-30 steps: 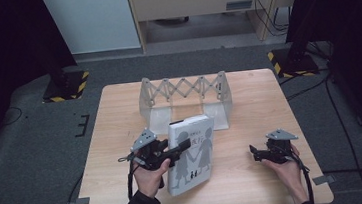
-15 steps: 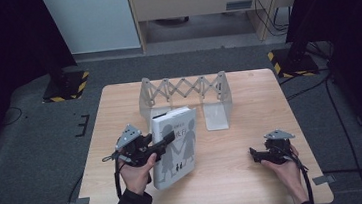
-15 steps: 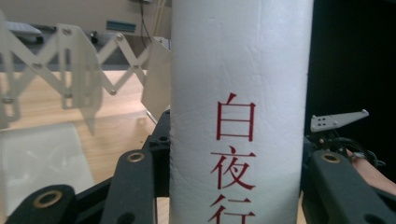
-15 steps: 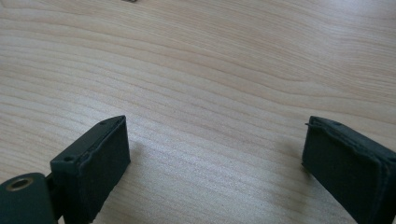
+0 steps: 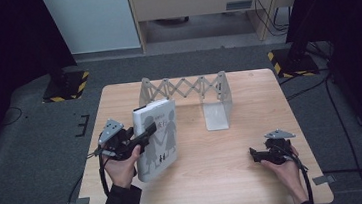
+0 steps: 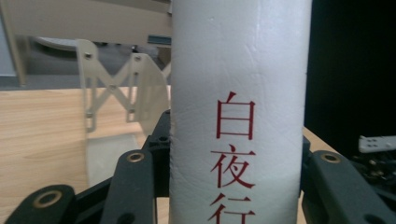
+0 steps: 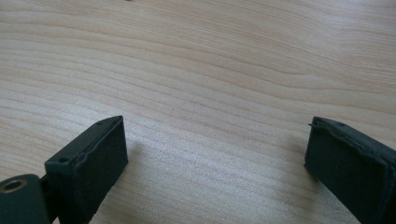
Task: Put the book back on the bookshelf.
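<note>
We see the left gripper (image 5: pixel 144 135) held level, fingers clamped on the white book's (image 5: pixel 156 137) spine, book upright. Right gripper (image 5: pixel 255 156) rests low on the wooden worktop (image 5: pixel 216 179), fingers wide, empty. Grey folding rack (image 5: pixel 188 89) behind; dark room.

White book spine (image 6: pixel 238 93) clamped upright between black jaws; scissor rack (image 6: pixel 121 88) behind.

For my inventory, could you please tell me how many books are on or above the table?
1: a white book, clamped upright in the left gripper near the table's left side.
</note>
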